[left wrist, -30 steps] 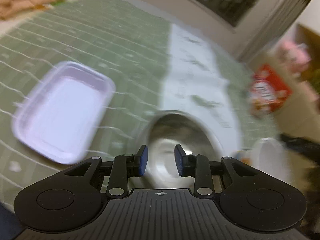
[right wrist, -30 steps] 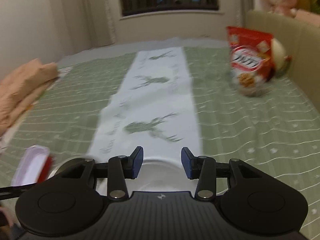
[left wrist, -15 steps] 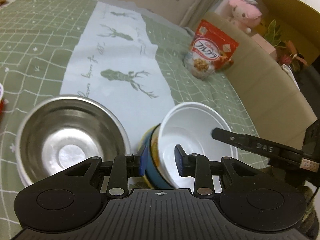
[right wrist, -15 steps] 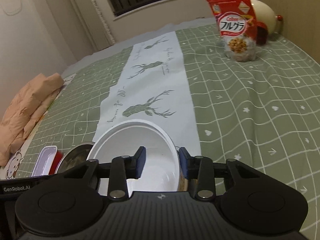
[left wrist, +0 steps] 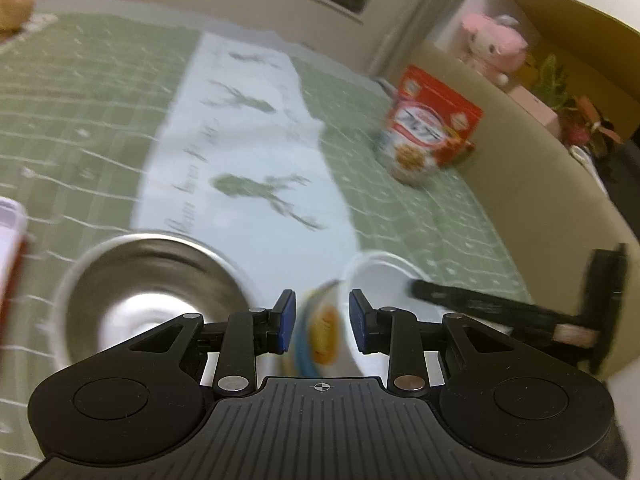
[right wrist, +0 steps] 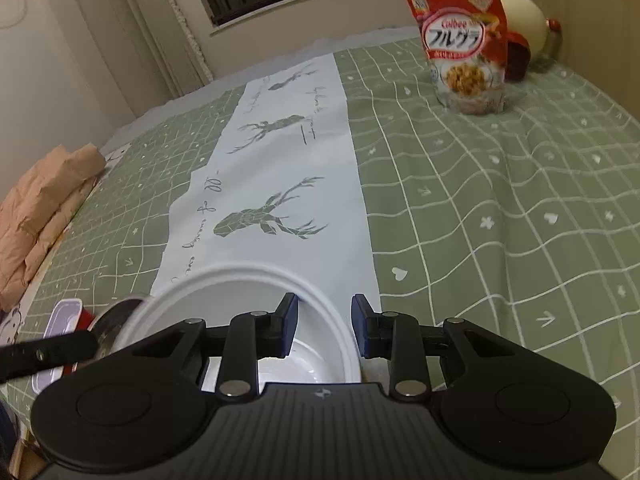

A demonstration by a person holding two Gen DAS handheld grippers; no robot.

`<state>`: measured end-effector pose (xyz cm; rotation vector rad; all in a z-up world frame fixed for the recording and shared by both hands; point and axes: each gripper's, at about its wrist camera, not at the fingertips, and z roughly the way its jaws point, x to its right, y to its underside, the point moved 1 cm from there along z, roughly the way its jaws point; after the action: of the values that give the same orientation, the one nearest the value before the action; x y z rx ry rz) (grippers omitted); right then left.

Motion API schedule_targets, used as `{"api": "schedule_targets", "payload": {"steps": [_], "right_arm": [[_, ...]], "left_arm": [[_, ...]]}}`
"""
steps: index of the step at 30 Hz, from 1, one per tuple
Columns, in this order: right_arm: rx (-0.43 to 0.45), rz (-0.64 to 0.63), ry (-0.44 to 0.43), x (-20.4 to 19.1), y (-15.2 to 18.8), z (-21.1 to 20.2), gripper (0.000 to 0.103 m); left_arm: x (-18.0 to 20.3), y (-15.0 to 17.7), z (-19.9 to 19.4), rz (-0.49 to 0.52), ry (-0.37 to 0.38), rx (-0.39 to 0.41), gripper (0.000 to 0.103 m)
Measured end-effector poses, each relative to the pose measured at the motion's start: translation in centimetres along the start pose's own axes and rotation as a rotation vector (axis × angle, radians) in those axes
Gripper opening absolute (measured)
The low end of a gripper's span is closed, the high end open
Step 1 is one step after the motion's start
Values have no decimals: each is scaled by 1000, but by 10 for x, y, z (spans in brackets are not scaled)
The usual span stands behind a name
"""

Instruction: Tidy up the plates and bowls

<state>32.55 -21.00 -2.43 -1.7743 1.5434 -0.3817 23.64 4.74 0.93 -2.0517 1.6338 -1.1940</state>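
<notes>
A white bowl (right wrist: 240, 304) sits nested in a blue-rimmed patterned bowl (left wrist: 320, 328) near the front of the green checked cloth. My right gripper (right wrist: 324, 330) straddles the white bowl's right rim, one pad inside and one outside, and is shut on it. One of its black fingers (left wrist: 472, 300) reaches over the white bowl (left wrist: 380, 284) in the left wrist view. My left gripper (left wrist: 322, 326) hangs open just over the left edge of the two nested bowls, its pads apart from them; the picture is blurred. A steel bowl (left wrist: 152, 292) stands to the left.
A purple-lidded red box (right wrist: 60, 320) lies left of the steel bowl (right wrist: 116, 316). A red cereal bag (right wrist: 464, 40) stands at the far right, folded peach cloth (right wrist: 44, 200) at the far left. A white deer-print runner (right wrist: 280, 168) crosses the cloth. A beige wall (left wrist: 540, 184) borders the right.
The left view swung right, from the purple tray past the steel bowl to the nested bowls. The right gripper came down onto the white bowl and its jaws narrowed around the rim.
</notes>
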Motion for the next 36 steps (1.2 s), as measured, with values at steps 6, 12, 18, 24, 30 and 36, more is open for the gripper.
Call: {"api": "schedule_targets", "payload": {"steps": [6, 12, 18, 24, 30, 36], "right_arm": [[145, -90, -1, -33, -20, -48, 44], [-91, -122, -122, -108, -42, 6, 49], [-302, -198, -11, -171, -33, 77, 50], [-399, -279, 108, -195, -16, 115, 55], [-516, -255, 153, -200, -1, 151, 57], [-545, -290, 194, -210, 16, 164, 75]], "left_arm": [[-70, 17, -39, -82, -237, 65, 33], [-118, 31, -47, -217, -278, 43, 33], [-141, 44, -25, -286, -195, -20, 36], [-153, 52, -9, -316, -103, -83, 39], [-161, 56, 0, -326, -37, -120, 41], [-170, 57, 1, -340, 7, -123, 40]]}}
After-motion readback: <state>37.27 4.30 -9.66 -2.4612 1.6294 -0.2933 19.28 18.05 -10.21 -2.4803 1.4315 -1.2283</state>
